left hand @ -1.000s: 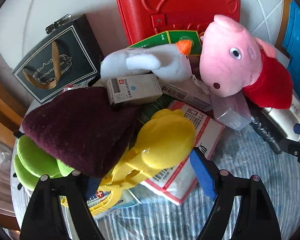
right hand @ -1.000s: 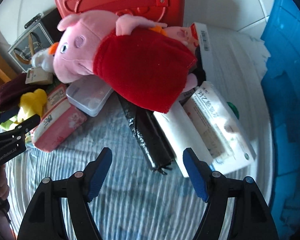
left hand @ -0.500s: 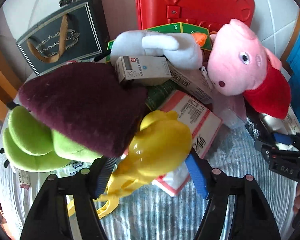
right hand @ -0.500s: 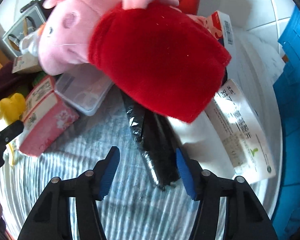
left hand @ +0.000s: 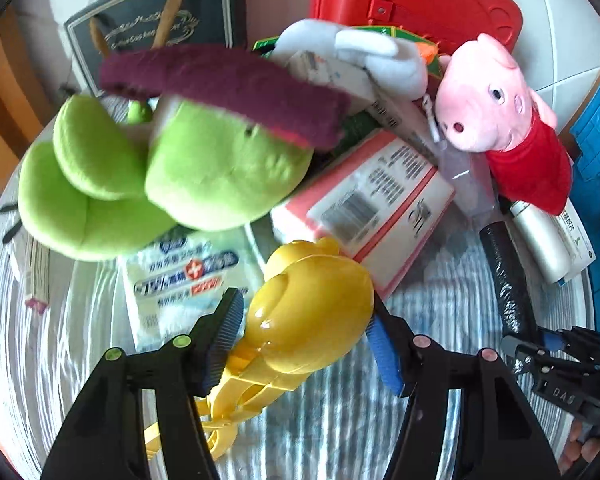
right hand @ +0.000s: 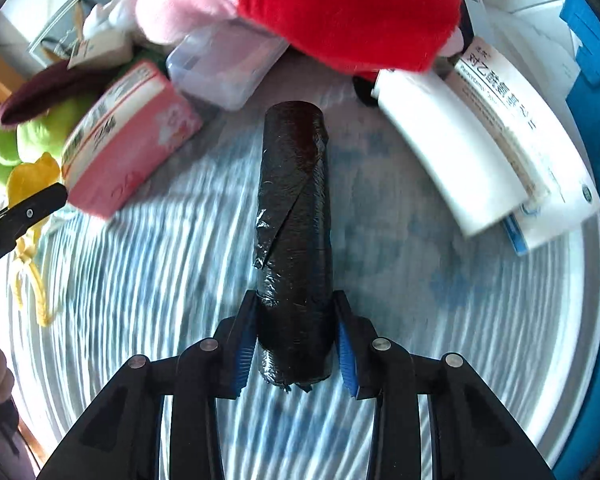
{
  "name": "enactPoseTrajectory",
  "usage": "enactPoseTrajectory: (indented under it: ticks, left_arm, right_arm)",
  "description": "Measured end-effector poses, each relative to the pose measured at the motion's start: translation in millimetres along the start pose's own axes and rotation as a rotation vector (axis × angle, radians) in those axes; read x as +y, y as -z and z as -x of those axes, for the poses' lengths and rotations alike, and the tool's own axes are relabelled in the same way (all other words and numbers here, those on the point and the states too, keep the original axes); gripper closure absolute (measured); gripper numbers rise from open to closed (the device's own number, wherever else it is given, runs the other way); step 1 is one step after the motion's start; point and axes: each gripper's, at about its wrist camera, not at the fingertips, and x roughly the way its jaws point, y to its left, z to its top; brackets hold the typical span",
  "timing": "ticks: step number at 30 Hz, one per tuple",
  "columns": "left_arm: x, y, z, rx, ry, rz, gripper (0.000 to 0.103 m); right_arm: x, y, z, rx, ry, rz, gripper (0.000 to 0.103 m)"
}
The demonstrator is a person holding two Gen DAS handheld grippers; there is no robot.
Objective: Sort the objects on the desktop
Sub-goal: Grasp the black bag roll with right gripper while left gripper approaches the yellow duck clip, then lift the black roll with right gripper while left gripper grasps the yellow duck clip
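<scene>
Left wrist view first: the left gripper [left hand: 304, 344] is angled down over the striped cloth [left hand: 80, 360], and the yellow plastic toy [left hand: 312, 312] sits right between its blue pads, its rounded head filling the gap and its thin handle trailing back under the near finger. The jaws are closing on it; the far pad looks tucked against the toy's side, the near pad just beside it, so the squeeze is not clearly complete. Ahead lies the heap: a green plush [left hand: 204, 176] with a maroon flap, a pink tissue pack [left hand: 372, 208], a pink pig plush [left hand: 496, 108] in red, a red case [left hand: 412, 4] behind, and a wet-wipe packet [left hand: 188, 276] flat on the cloth just beyond the near finger. Over at the right edge the right gripper [left hand: 540, 344] shows at the end of the black roll [left hand: 508, 276]. Right wrist view now: that same right gripper is clamped on the near end of the black roll, both blue pads pressed to its sides, and the roll runs straight away from the camera toward the pig's red dress. White medicine boxes [right hand: 500, 136] lie well off to the right.
</scene>
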Motion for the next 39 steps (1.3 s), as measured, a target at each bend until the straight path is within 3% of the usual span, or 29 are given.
enactPoseTrajectory:
  ticks: [2, 7, 13, 16, 18, 21, 26, 35, 39]
  left_arm:
    - [6.4, 5.0, -5.0, 0.021, -0.018, 0.012, 0.043]
    - [13.4, 8.2, -16.0, 0.051, -0.047, 0.005, 0.043]
    - [14.3, 13.0, -33.5, 0.117, -0.055, -0.016, 0.043]
    - [8.9, 14.3, -32.1, 0.095, -0.063, -0.057, 0.052]
    - [6.4, 16.4, -30.5, 0.087, -0.072, -0.068, 0.052]
    - [2.5, 22.5, -21.0, 0.071, -0.053, -0.083, 0.053]
    - [-3.5, 30.1, 25.2, -0.032, -0.031, -0.091, 0.053]
    - [-31.9, 38.0, 142.3, -0.279, 0.01, -0.116, 0.054]
    - [-34.9, 47.2, 187.7, -0.397, 0.027, -0.146, 0.055]
  right_arm:
    - [1.1, -2.4, 2.9, -0.011, 0.012, -0.003, 0.056]
    - [10.1, -18.3, 10.6, -0.042, 0.043, 0.014, 0.047]
    - [16.2, -34.7, 4.1, -0.032, 0.077, 0.016, 0.045]
    - [18.5, -39.3, -1.7, -0.024, 0.086, 0.016, 0.053]
    - [24.1, -39.8, -2.1, -0.036, 0.101, 0.04, 0.066]
    - [30.3, -33.7, 2.0, -0.045, 0.099, 0.041, 0.068]
    - [40.7, -11.0, 29.6, -0.092, 0.045, 0.033, 0.068]
    - [57.6, 18.3, 153.6, -0.33, 0.001, 0.06, 0.068]
    - [61.0, 31.6, 188.4, -0.432, 0.004, 0.069, 0.068]
